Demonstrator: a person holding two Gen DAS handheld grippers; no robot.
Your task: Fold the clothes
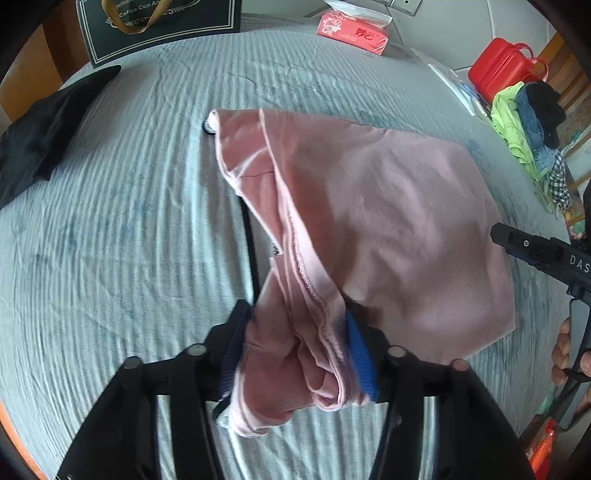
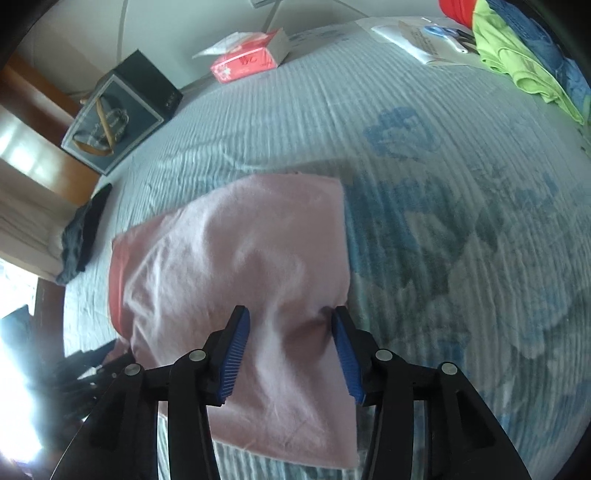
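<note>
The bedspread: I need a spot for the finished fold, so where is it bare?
Bare bedspread lies between the pink garment and the black garment. It is crowded by the pile of clothes and near the tissue pack.

A soft pink cotton garment (image 1: pixel 388 206) lies on the pale blue-grey ribbed bedspread (image 1: pixel 129 221), near its middle. Most of it is folded into a flat, roughly rectangular panel (image 2: pixel 236 258) with a few shallow wrinkles. Along one side a long strip with a stitched hem (image 1: pixel 295 266) is gathered into thick bunched folds and lifted off the bedspread. A darker pink inner face shows in those folds. A narrow black trim (image 1: pixel 251 243) peeks out beneath the edge.
</note>
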